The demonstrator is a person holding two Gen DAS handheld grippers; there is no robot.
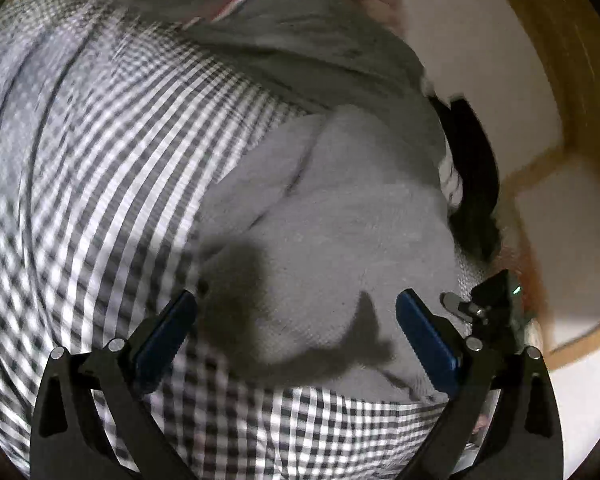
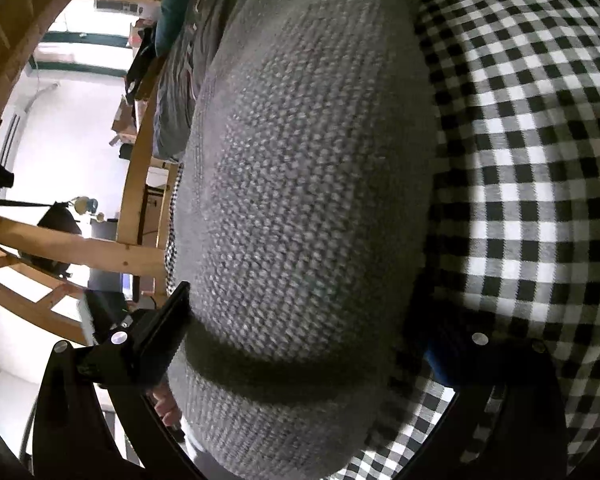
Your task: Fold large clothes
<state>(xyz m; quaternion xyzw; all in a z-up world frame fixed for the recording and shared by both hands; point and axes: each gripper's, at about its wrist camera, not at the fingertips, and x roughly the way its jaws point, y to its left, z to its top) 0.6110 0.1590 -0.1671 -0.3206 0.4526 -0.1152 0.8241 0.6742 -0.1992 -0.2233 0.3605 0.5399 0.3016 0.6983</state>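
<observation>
A light grey knitted sweater [image 1: 340, 208] lies bunched on a black-and-white checked cloth [image 1: 100, 168]. My left gripper [image 1: 296, 320] is open just above the sweater, its blue pads spread wide, nothing between them. In the right wrist view the sweater [image 2: 300, 184] fills the middle, very close. My right gripper [image 2: 300, 320] is open with its jaws wide around the sweater's folded bulk; the right finger is partly hidden behind the fabric. The right gripper also shows in the left wrist view [image 1: 488, 304] at the sweater's right edge.
A second grey garment [image 1: 300, 40] lies beyond the sweater. A dark cloth [image 1: 476, 176] hangs at the right edge of the bed. A wooden frame [image 2: 100, 252] and white walls stand beside the checked cloth [image 2: 540, 160].
</observation>
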